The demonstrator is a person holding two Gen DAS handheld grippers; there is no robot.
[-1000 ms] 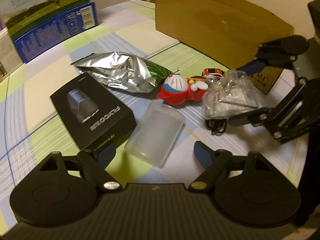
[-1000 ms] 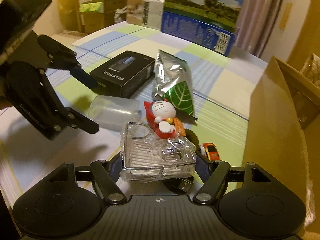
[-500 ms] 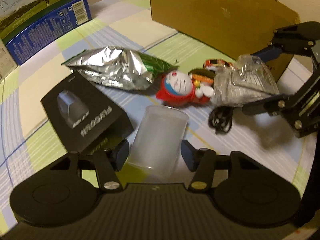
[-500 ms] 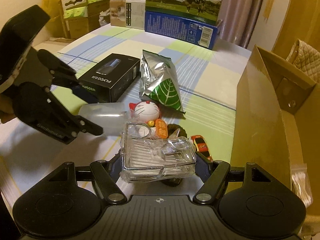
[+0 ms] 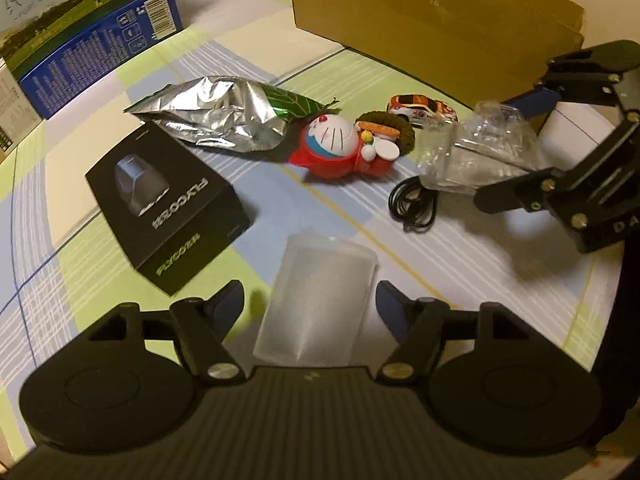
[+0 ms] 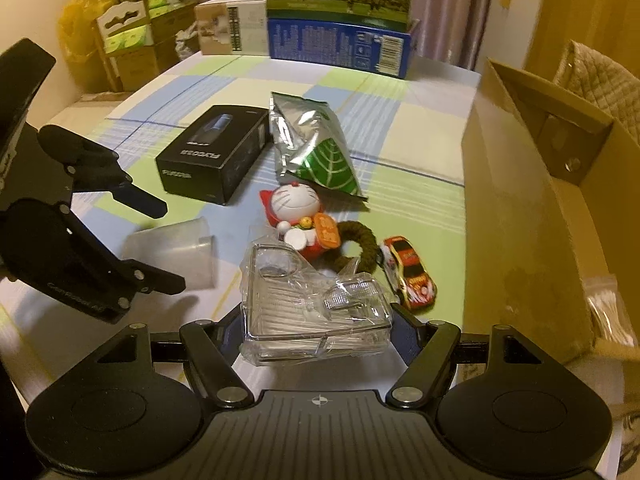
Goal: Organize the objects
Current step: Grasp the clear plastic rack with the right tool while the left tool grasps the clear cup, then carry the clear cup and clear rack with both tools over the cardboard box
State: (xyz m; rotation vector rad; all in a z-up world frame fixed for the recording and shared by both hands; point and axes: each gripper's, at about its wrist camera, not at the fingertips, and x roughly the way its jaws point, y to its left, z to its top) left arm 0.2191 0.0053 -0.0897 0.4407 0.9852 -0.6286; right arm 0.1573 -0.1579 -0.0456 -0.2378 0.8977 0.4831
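My right gripper (image 6: 318, 330) is shut on a clear plastic-wrapped box (image 6: 316, 308) and holds it above the table; it also shows in the left wrist view (image 5: 480, 156). My left gripper (image 5: 310, 304) is open, its jaws on either side of a frosted plastic cup (image 5: 320, 296) lying on its side; the cup also shows in the right wrist view (image 6: 176, 252). On the table lie a black box (image 5: 164, 200), a silver foil bag (image 5: 224, 116), a red Doraemon figure (image 5: 340, 148), a toy car (image 5: 420, 108) and a black cable (image 5: 412, 204).
An open cardboard box (image 6: 532, 200) stands at the right of the checked tablecloth (image 5: 80, 152); a bag of cotton swabs (image 6: 608, 312) lies inside. A blue milk carton box (image 6: 340, 36) stands at the far edge. A brown ring (image 6: 360, 248) lies by the figure.
My left gripper moved forward until the frosted cup lies between its open jaws. My right gripper lifted the wrapped box up and away from the cable.
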